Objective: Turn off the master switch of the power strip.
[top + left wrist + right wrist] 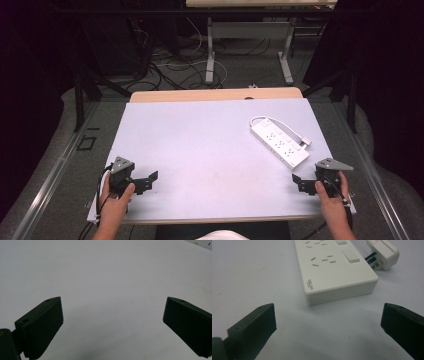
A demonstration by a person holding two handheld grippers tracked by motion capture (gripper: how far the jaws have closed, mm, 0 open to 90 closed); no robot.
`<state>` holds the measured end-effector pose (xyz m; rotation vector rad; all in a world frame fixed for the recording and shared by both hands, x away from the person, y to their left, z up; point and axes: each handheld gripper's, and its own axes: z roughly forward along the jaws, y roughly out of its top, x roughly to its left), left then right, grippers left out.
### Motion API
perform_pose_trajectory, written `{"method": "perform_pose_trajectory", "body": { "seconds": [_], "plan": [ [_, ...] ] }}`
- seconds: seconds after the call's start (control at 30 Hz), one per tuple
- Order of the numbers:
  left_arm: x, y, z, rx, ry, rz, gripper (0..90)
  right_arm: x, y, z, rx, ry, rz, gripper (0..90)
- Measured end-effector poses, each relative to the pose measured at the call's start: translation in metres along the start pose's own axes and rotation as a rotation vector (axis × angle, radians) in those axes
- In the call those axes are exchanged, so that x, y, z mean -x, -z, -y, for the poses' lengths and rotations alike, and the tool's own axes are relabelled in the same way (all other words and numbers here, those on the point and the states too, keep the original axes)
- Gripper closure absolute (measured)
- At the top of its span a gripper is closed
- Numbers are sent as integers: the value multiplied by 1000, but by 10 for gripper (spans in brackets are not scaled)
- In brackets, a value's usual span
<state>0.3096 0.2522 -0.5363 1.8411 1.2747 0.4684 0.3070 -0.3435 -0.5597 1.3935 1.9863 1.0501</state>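
A white power strip (pixel 280 143) lies at an angle on the right part of the white table (pixel 200 150), its cord looped at its far end and its white plug (pixel 303 142) resting beside it. From the right gripper view the strip (pixel 332 267) lies just ahead of the jaws, with the plug (pixel 384 252) at its right. My right gripper (pixel 297 181) rests near the table's front right corner, open and empty, a hand's width short of the strip. At the front left, my left gripper (pixel 150 180) is open over bare table (pixel 107 290). A hand holds each one.
The table's wooden far edge (pixel 215 94) shows beyond the white sheet. Behind it on the floor are cables (pixel 175 65) and the metal legs (pixel 210 55) of another table. Dark curtains stand on both sides.
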Motion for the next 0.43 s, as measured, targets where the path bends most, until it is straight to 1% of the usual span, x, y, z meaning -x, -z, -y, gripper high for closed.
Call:
{"method": "perform_pose_trajectory", "body": {
  "seconds": [0.03,0.07,0.17,0.23,0.27,0.3,0.4,0.43],
  "plan": [
    [0,0,0,-1,-3,0,29,1,-1,1,21,-8,12,0],
    [0,0,0,-1,-3,1,29,2,1,1,1,-12,6,0],
    [0,0,0,-2,-6,3,30,6,3,2,1,-24,13,0],
    [0,0,0,-2,-6,3,29,8,3,2,-8,-37,7,0],
    [0,0,0,-2,-6,2,29,9,3,3,-11,-27,8,0],
    [0,0,0,0,-7,1,29,10,3,3,-15,-29,10,0],
    [0,-1,0,0,-5,1,29,10,3,3,-13,-32,6,0],
    [-1,-1,0,-1,-5,0,29,9,3,2,-5,-36,13,0]
  ]
}}
